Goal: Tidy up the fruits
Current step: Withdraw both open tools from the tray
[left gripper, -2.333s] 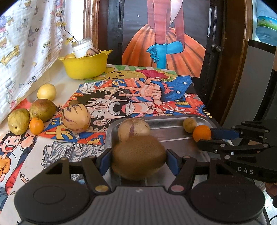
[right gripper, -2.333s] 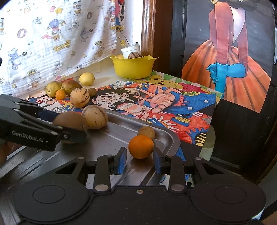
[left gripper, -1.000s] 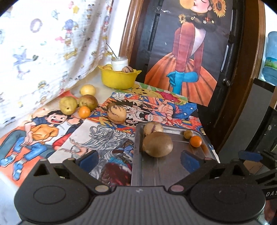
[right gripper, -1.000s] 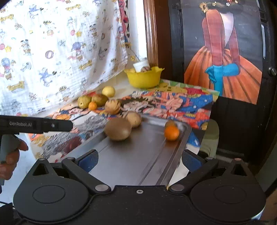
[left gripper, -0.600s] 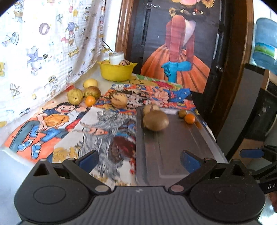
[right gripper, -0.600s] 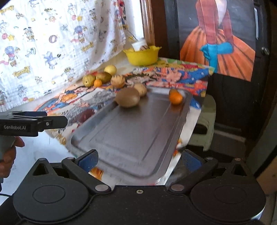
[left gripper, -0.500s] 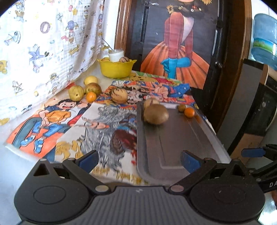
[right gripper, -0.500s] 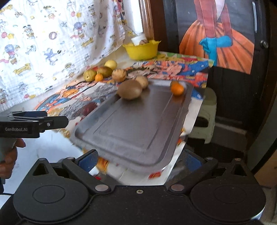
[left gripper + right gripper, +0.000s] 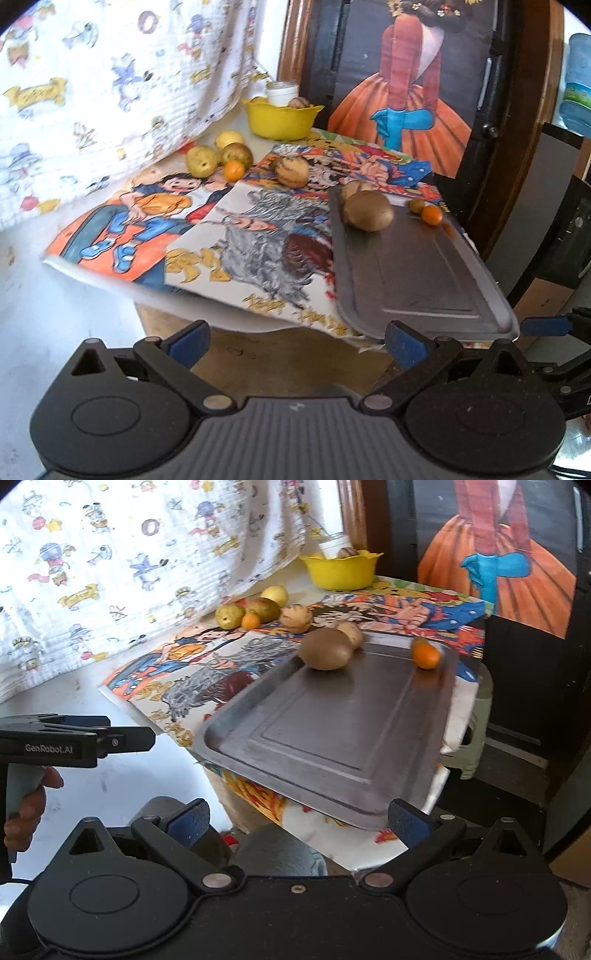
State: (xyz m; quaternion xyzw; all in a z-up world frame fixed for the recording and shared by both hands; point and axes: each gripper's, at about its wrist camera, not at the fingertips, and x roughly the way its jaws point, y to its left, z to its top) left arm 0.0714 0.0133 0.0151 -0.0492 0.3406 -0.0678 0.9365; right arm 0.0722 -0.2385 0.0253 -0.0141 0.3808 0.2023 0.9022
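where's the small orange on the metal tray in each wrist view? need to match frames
Left wrist: small orange right of centre, upper half, by the metal tray far right corner.
Right wrist: small orange right of centre, upper third, same far right corner.
Shared landmark: yellow bowl at the table's far end.

Both grippers, left gripper (image 9: pixel 295 341) and right gripper (image 9: pixel 295 819), share one build: matte black plastic, two round disc housings at the base, silver pivot pins on angled black linkage arms, blue pads on the fingertips (image 9: pixel 186 819). Left body has a ribbed grey centre panel; right has a plain black one with a small screw. Seen side-on, the left unit (image 9: pixel 74 740) reads "GenRobot.AI" in grey lettering over a pale grey-green handle gripped by a hand (image 9: pixel 27 812).
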